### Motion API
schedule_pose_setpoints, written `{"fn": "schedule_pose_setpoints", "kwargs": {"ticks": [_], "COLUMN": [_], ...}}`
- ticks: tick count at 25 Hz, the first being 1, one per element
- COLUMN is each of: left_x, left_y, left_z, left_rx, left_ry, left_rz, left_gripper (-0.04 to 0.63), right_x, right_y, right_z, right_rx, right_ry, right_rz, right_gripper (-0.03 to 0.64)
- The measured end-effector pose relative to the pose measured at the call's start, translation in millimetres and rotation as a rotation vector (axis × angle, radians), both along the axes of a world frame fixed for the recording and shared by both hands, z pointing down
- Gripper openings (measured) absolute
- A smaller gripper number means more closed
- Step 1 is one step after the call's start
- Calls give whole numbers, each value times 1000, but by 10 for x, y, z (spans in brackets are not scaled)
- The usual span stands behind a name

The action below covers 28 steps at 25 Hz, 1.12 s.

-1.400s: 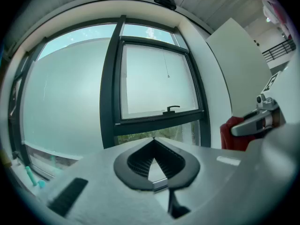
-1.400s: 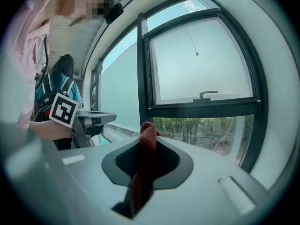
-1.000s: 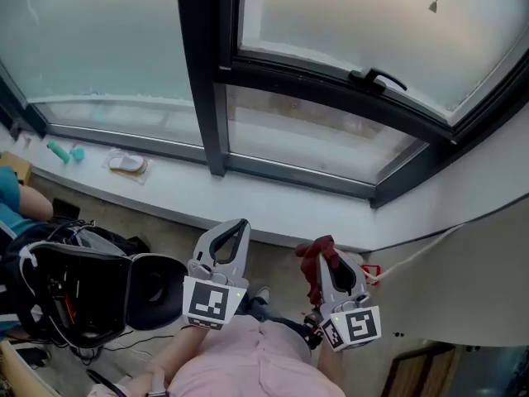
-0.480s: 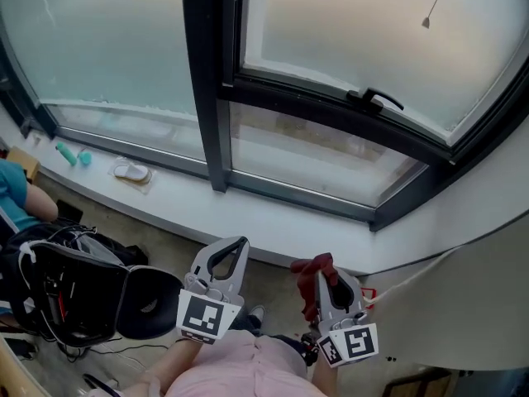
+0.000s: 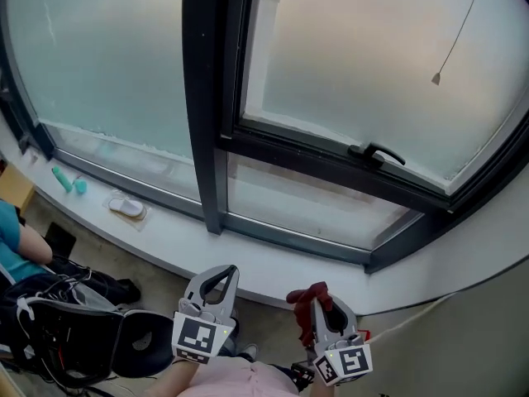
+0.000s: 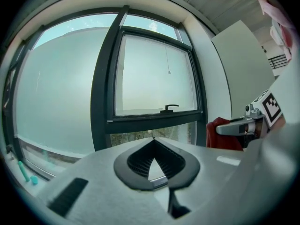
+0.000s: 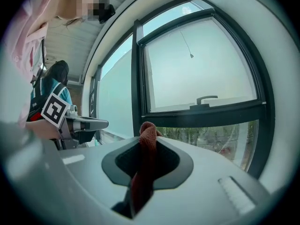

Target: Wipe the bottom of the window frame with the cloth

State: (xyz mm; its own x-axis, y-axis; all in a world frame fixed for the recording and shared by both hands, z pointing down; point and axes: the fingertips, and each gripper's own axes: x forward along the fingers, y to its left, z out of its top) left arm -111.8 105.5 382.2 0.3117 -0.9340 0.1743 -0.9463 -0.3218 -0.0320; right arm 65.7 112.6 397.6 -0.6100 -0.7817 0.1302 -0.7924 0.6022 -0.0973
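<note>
Cloth (image 7: 142, 168) clamped in right gripper (image 5: 322, 300); left gripper (image 5: 223, 273) jaws together.

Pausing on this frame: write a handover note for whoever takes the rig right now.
Left tool: shut, empty, held low in front of the sill.
Right tool: shut on the red cloth, beside the left tool.
Done: cloth is in the grip.
Left: the cloth is not yet on the window frame's bottom rail; raise it there and wipe along.

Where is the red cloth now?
The red cloth is at the head view's bottom right, clamped in the right gripper, in front of the white window sill.
</note>
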Motion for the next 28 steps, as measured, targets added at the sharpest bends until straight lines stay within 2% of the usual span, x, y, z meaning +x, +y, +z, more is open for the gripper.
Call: {"fn": "schedule_pose_setpoints", "kwargs": {"ticks": [5, 10, 15, 19, 23, 28], "left_x": [-288, -533, -606, -657, -665, -607], "left_y": [-580, -952, -1168, -1281, -1359, -1545], "left_z": [-232, -200, -214, -173, -111, -208], "left_rx": [91, 63, 103, 98, 44, 53], "left_ry": [5, 22, 7, 15, 22, 30], "left_rz": [11, 19, 37, 24, -2, -28], "left_gripper": [-3, -2, -3, -3, -2, -2], "right_x": [-216, -498, -621, -658, -683, -684], "right_y": [-538, -849, -1018, -1171, -1349, -1565], "right_z": [-221, -245, -151, -120, -108, -162], "right_rx": [69, 88, 60, 55, 43, 32], "right_ry": [9, 14, 21, 29, 19, 5], "right_rz": [38, 55, 65, 61, 32, -20], "right_gripper": [51, 51, 51, 51, 51, 51]}}
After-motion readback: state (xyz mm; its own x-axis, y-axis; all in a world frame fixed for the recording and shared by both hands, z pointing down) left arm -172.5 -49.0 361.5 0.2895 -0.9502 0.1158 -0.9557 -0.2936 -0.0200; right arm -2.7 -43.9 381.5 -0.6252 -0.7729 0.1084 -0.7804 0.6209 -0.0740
